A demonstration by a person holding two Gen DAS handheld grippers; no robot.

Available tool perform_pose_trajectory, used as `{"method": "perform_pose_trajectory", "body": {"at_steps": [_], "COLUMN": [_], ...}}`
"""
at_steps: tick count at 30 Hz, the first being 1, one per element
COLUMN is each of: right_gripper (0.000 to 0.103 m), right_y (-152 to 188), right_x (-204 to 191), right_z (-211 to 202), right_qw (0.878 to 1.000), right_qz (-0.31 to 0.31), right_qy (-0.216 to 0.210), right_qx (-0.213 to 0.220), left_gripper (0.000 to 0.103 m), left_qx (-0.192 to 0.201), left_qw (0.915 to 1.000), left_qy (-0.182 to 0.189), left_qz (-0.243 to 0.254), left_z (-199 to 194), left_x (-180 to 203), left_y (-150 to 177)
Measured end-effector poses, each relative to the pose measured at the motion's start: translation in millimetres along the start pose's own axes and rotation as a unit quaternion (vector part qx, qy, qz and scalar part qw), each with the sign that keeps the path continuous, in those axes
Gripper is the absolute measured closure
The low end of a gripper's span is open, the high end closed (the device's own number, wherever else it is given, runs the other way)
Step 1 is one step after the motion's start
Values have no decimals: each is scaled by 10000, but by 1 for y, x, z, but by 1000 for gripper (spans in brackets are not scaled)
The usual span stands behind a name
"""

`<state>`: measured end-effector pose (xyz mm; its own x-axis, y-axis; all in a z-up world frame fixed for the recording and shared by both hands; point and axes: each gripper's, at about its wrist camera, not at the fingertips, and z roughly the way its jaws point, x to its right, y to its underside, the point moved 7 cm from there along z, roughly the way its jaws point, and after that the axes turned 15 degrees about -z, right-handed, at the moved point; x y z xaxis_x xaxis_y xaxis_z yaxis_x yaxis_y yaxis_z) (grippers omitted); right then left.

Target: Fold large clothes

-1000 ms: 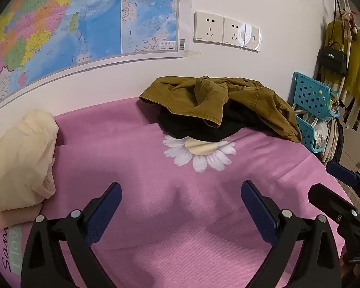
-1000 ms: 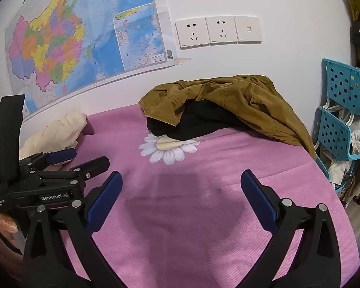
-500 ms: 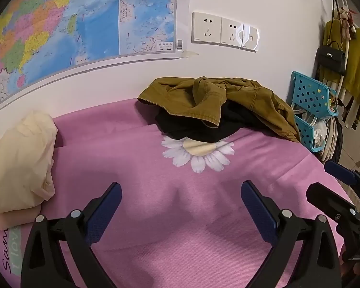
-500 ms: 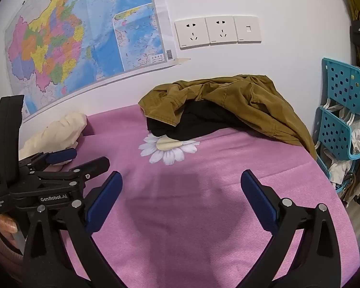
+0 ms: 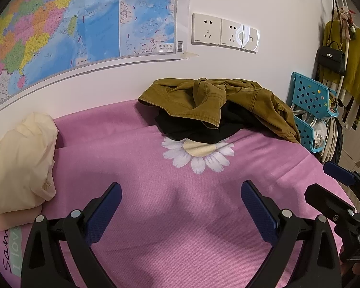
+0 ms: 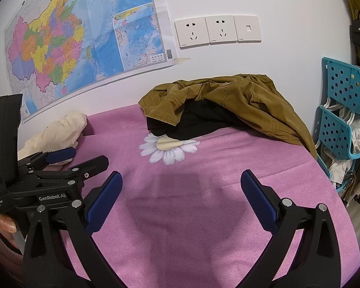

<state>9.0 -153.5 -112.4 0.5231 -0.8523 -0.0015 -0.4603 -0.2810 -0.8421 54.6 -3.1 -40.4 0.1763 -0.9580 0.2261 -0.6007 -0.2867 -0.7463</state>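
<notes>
Above the pink bedspread (image 5: 136,158) we held our left gripper (image 5: 181,198) and right gripper (image 6: 181,187) spread wide, gripping nothing. Farther back, against the wall, lay the olive jacket (image 6: 240,96) heaped over a black garment (image 6: 196,122).

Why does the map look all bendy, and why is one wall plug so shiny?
In the left wrist view the fisheye lens curves the map, and light glares off the wall sockets. In the right wrist view the sockets show no glare, and a soft shadow darkens the pink sheet.
</notes>
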Motion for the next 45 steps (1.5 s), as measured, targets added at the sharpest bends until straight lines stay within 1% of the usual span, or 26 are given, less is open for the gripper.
{"method": "perform_pose_trajectory", "body": {"at_steps": [45], "right_gripper": [6], "right_y": [-3], "right_x": [-1], "right_z": [2], "right_qw": [10000], "right_qz": [-64], "right_qy": [-7], "right_qx": [22], "left_gripper": [7], "left_qx": [18], "left_qw": [10000], "left_qy": [4], "left_qz": [-5], "left_z": [1], "left_x": [3], "left_y": [0]}}
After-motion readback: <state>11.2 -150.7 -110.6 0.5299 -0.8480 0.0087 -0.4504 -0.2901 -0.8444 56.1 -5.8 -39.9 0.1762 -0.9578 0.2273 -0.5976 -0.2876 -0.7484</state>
